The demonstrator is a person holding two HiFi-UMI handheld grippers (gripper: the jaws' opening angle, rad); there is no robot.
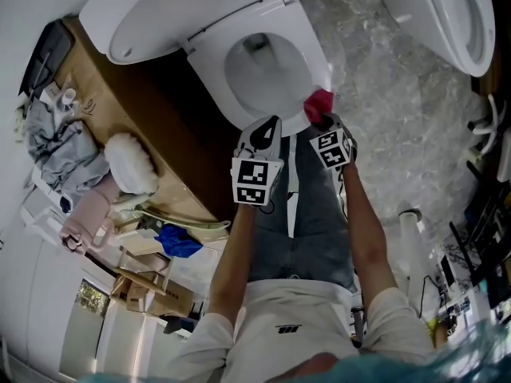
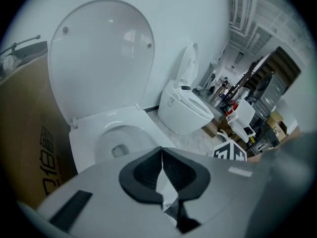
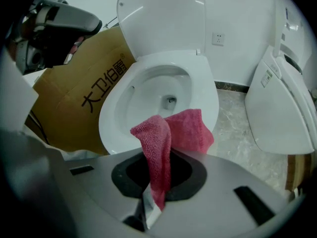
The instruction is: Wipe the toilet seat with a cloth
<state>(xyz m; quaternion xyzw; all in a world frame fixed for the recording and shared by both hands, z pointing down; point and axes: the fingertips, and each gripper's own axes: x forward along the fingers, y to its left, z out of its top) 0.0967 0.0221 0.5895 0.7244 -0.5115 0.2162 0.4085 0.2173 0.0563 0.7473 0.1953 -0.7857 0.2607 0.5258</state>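
Note:
A white toilet stands with its lid [image 1: 144,14] raised and its seat [image 1: 307,50] down around the bowl. My right gripper [image 1: 323,122] is shut on a red cloth [image 1: 319,104] [image 3: 166,138], held just above the seat's front rim [image 3: 210,110]. The cloth folds up out of the jaws and droops forward. My left gripper [image 1: 267,130] [image 2: 162,155] hangs beside it at the seat's front edge, shut with nothing in it. The seat [image 2: 106,120] and lid [image 2: 99,58] fill the left gripper view.
A brown cardboard box [image 1: 136,110] [image 3: 79,98] stands tight against the toilet's left side. A second white toilet [image 1: 451,14] [image 3: 285,108] sits to the right on the marble floor [image 1: 383,110]. Clothes and clutter [image 1: 72,158] pile at the left, cables and gear at the lower right.

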